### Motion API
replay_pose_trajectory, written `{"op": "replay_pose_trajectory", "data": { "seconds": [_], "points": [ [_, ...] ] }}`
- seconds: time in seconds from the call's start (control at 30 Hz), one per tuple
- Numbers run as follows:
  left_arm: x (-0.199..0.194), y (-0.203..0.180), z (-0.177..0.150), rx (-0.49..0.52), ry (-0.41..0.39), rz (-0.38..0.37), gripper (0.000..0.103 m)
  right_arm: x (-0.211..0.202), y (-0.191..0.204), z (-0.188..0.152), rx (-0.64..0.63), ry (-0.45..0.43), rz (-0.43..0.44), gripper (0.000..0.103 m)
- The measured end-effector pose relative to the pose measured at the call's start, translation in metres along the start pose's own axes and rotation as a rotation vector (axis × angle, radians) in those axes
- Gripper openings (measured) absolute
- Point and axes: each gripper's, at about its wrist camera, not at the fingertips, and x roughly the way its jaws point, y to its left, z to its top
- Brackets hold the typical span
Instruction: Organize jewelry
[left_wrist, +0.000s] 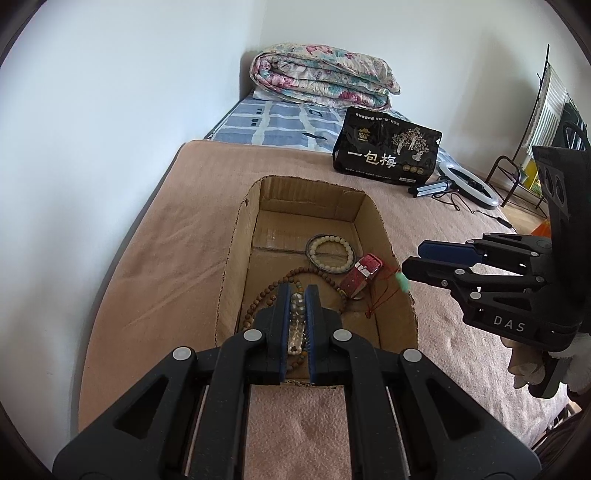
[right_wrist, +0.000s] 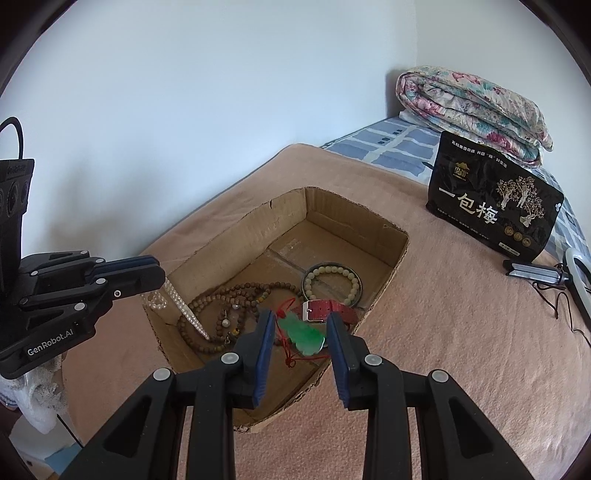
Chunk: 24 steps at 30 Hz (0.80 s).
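A cardboard box (left_wrist: 236, 258) (right_wrist: 384, 273) lies on the tan blanket. In it are a brown bead necklace (left_wrist: 258, 299) (right_wrist: 243, 291), a pale bead bracelet (left_wrist: 330, 251) (right_wrist: 332, 282) and a red watch strap (left_wrist: 360, 275) (right_wrist: 328, 309). My left gripper (left_wrist: 298, 291) (right_wrist: 159, 267) is shut on a pearl strand (left_wrist: 296, 325) (right_wrist: 184, 310), which hangs over the box's near end. My right gripper (right_wrist: 301, 319) (left_wrist: 410, 260) is open; a green jade pendant (right_wrist: 303, 334) (left_wrist: 402, 282) on red cord (left_wrist: 380, 299) sits between its fingers, over the box's right wall.
A black snack bag (left_wrist: 386, 149) (right_wrist: 491, 216) stands behind the box. A folded floral quilt (left_wrist: 321, 77) (right_wrist: 472, 110) lies at the bed's head. A ring light (left_wrist: 465, 186) (right_wrist: 576, 280) with cable lies to the right. The wall runs along the left.
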Motion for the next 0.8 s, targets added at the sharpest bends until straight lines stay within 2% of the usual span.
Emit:
{"op": "replay_pose_trajectory", "data": {
  "seconds": [0.03,0.07,0.1,0.13,0.17,0.2,0.33,0.4,0.47,0.6,0.8],
  "points": [
    [0.000,0.000,0.000,0.000,0.000,-0.002,0.005,0.000,0.000,0.000,0.000,-0.001,0.000,0.031],
    [0.000,0.000,0.000,0.000,0.000,-0.002,0.007,-0.001,0.001,0.001,0.000,-0.002,-0.005,0.039],
    [0.000,0.000,0.000,0.001,0.001,0.000,0.016,-0.001,0.001,0.001,0.000,-0.006,-0.012,0.053],
    [-0.001,-0.001,0.000,0.004,-0.001,0.003,0.023,-0.002,0.001,0.001,0.001,-0.014,-0.020,0.059],
    [-0.001,-0.001,0.000,0.007,-0.008,0.009,0.041,-0.004,0.001,0.001,0.002,-0.022,-0.025,0.066],
    [-0.003,-0.002,0.000,0.010,-0.019,0.017,0.055,-0.005,0.001,0.001,0.004,-0.025,-0.029,0.069],
    [-0.005,-0.003,0.000,0.017,-0.032,0.029,0.058,-0.007,-0.001,0.001,0.013,-0.035,-0.048,0.080],
    [-0.005,-0.003,0.000,0.021,-0.031,0.035,0.068,-0.009,-0.001,0.001,0.015,-0.043,-0.062,0.091],
    [-0.006,-0.002,0.000,0.022,-0.039,0.039,0.073,-0.011,-0.002,0.001,0.017,-0.049,-0.071,0.093],
    [-0.008,-0.003,-0.002,0.026,-0.039,0.046,0.074,-0.014,-0.002,0.001,0.020,-0.060,-0.095,0.100],
    [-0.012,-0.004,-0.001,0.023,-0.044,0.045,0.074,-0.020,-0.001,0.002,0.016,-0.068,-0.109,0.102]
  ]
}}
